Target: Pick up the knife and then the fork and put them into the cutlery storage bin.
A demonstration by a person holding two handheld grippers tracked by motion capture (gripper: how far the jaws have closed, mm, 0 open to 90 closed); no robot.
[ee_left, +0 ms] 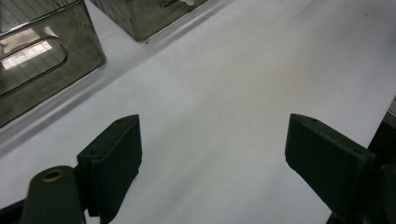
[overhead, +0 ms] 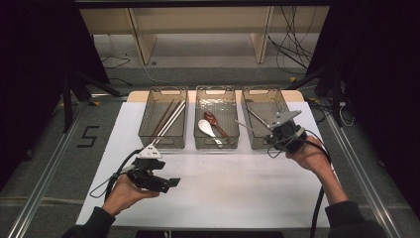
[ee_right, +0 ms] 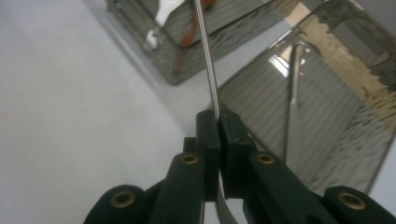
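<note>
Over the right-hand bin (overhead: 264, 119) the right gripper (overhead: 270, 130) has its jaws clenched on a thin metal utensil (ee_right: 206, 56), pinched far down its handle so that the long end sticks out toward the middle bin (overhead: 216, 124). With such a narrow bite, I reckon the piece could swivel or slip between the pads and clip a bin wall, or fall onto the bench (overhead: 223, 188) instead of landing with the other metal piece (ee_right: 293, 93) lying in that bin. The left gripper (overhead: 168, 182) hangs low over the bare bench, jaws released and empty. By my count: three bins in a row; a few chopsticks (overhead: 167, 119) in the left bin (overhead: 163, 124), too close to number; two spoons in the middle, one white (overhead: 206, 127), one brown (overhead: 214, 120).
</note>
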